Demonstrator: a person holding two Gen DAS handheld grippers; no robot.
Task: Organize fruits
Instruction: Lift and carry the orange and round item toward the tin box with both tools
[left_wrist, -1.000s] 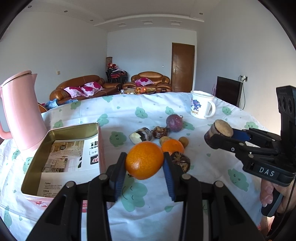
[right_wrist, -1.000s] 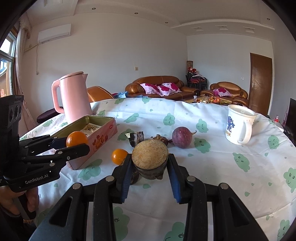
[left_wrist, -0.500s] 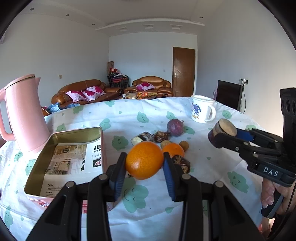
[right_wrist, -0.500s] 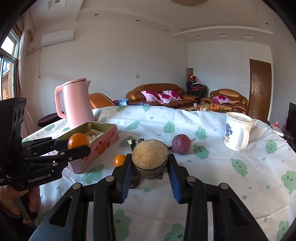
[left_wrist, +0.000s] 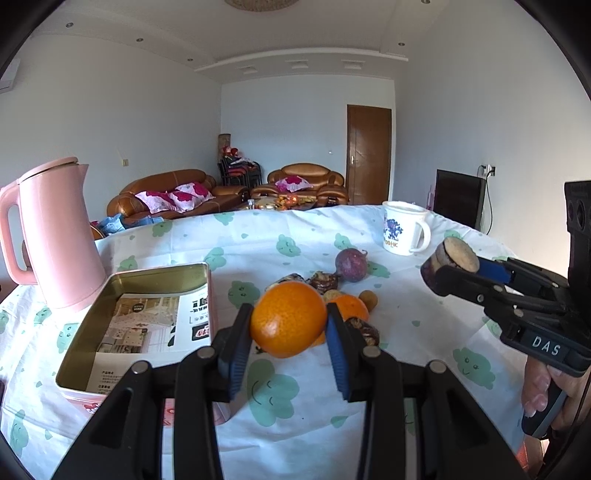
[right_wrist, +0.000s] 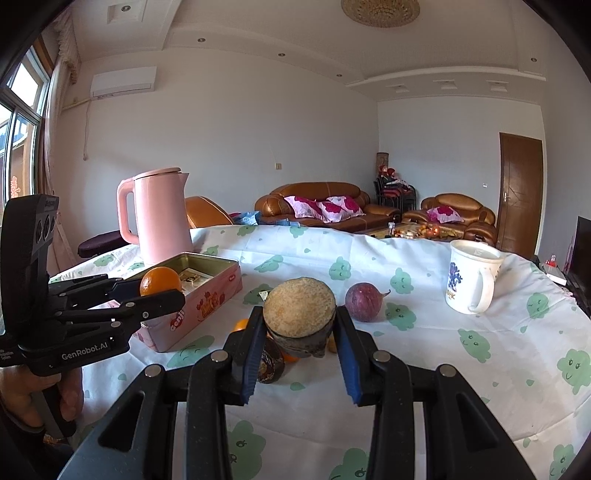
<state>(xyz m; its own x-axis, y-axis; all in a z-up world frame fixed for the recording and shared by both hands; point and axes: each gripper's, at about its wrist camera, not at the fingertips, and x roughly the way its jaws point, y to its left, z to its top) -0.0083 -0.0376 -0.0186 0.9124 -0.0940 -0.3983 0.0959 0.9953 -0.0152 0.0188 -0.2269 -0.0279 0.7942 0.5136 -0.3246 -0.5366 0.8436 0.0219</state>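
Left wrist: tin (left_wrist: 147, 277) holds leaflet (left_wrist: 147, 325) (no fruit).

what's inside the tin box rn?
Only a printed paper leaflet lies in the tin box; no fruit visible. The near inner corner is hidden by its wall and the left hand-held gripper.

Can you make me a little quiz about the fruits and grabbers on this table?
1. True or false: the left gripper holds an orange.
2. What does the right gripper hold: A) the white mug, B) a dark cut fruit piece, C) the purple passion fruit?
3. Fill in: the pink kettle stands beside the open ___.

Key: 1 true; 2 B; 3 tin.
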